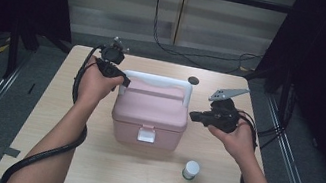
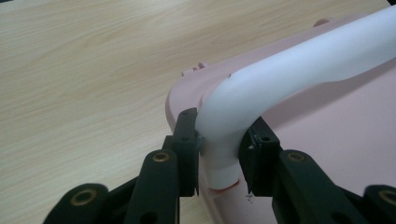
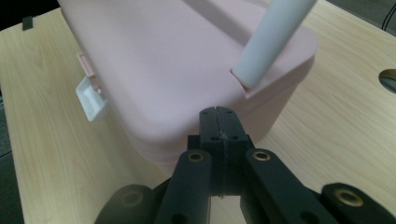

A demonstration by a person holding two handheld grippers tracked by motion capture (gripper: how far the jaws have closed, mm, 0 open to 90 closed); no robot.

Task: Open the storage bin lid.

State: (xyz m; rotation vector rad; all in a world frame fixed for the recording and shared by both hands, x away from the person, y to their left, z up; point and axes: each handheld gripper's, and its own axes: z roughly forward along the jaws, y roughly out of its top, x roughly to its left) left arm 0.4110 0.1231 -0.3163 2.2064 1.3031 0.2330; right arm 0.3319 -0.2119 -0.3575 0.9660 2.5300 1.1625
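A pink lidded box [image 1: 149, 112] stands mid-table with a white handle [image 1: 157, 81] raised over its back edge and a white latch [image 1: 146, 134] on its front. My left gripper [image 1: 124, 82] is at the box's back left corner, shut on the lower end of the white handle [image 2: 280, 70]; both pads press its sides just above the pink lid [image 2: 327, 135]. My right gripper [image 1: 193, 115] hovers at the box's right side, jaws pressed together with nothing in them. The right gripper [image 3: 219, 126] points at the pink box [image 3: 177, 70] near the handle's other end [image 3: 268, 42].
A small white-capped bottle [image 1: 191, 169] stands on the wooden table [image 1: 64, 120] in front of the box, to the right. A dark round hole [image 1: 193, 80] lies in the tabletop behind the box. Cables trail from both grippers along the forearms.
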